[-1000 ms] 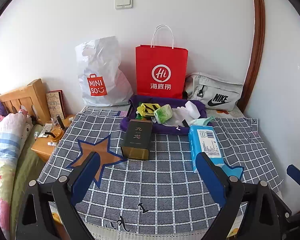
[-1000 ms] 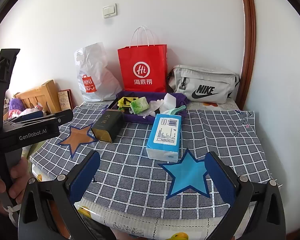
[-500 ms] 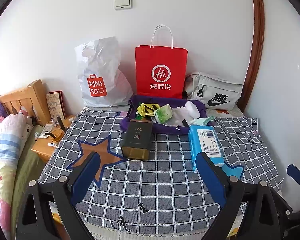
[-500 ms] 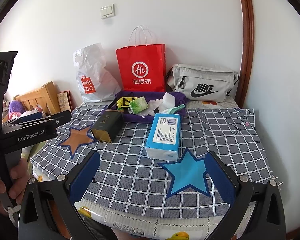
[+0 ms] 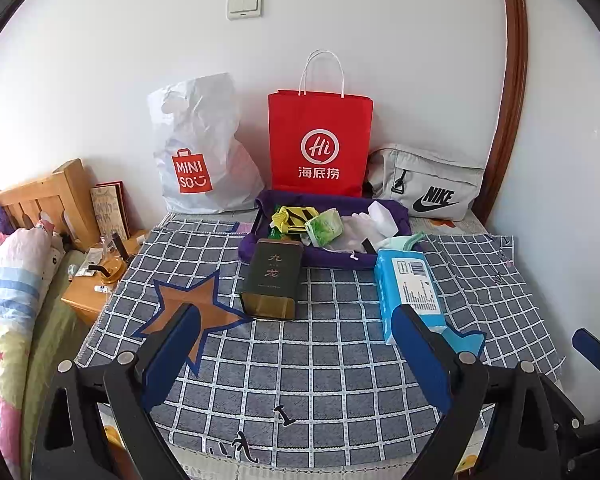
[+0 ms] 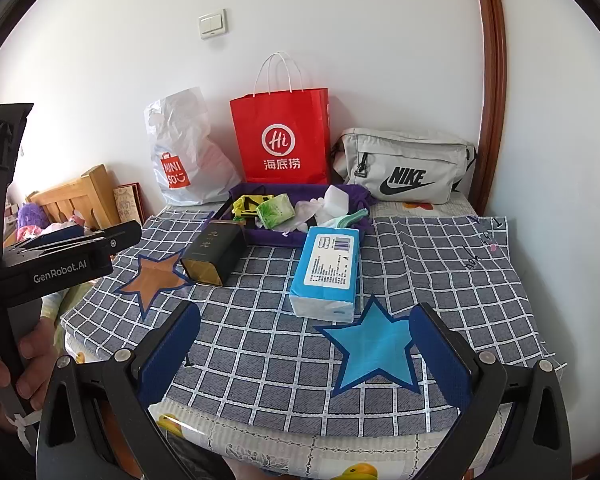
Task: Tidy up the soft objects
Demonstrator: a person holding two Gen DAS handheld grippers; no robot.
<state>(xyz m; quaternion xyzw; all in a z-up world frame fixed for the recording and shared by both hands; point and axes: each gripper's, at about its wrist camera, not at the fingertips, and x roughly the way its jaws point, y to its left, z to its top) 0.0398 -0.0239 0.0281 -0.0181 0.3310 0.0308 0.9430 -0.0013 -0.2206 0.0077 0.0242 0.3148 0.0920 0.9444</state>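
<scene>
- Left claw: jaws spread wide, nothing between them; it hovers over the near part of the checked cloth.
- Right claw: jaws spread wide, empty as well, over the near edge of the same cloth.
- Landmark: blue tissue pack, lying flat on the cloth.
- In the right wrist view the tissue pack sits ahead of the right claw, roughly centred between its two pads and well apart from both. A blue star patch lies between pack and claw.
- In the left wrist view the tissue pack lies ahead and to the right; the right pad overlaps its near corner in the picture, but contact cannot be told.
- Dark tin lies on its side left of the tissue pack, near an orange star patch.
- Purple tray sits just behind the tissue pack, holding a green packet, a yellow-black item and white soft items.
- Behind the tray, against the wall: white plastic bag, red paper bag, grey waist bag.
- Far left of the pack in the right wrist view, a hand grips the handle of the left gripper.
</scene>
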